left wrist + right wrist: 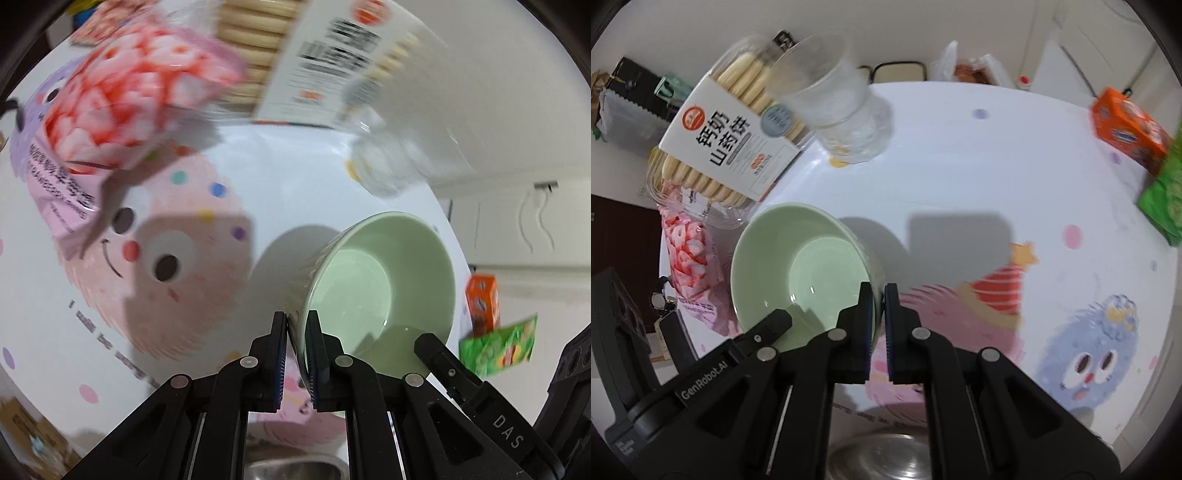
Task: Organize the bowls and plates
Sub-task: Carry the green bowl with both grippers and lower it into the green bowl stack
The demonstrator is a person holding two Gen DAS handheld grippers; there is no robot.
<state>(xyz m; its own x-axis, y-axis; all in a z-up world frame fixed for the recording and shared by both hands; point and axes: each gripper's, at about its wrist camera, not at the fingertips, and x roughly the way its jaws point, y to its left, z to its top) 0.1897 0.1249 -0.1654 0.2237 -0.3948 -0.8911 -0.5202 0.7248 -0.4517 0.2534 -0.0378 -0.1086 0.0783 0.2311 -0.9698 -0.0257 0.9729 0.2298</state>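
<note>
A pale green bowl (384,291) is held up above the cartoon-print table (258,177), tilted. My left gripper (297,325) is shut on its left rim, one finger inside and one outside. My right gripper (878,295) is shut on the opposite rim of the same green bowl (801,266). The tip of the right gripper's finger (428,341) shows at the bowl's lower rim in the left wrist view. A steel bowl (882,458) lies below the grippers, mostly hidden; it also shows in the left wrist view (295,469).
A biscuit box (727,129), a clear glass cup (842,107) and a pink snack bag (689,258) sit at the far left of the table. An orange box (1126,125) and a green packet (1163,195) sit at the right edge.
</note>
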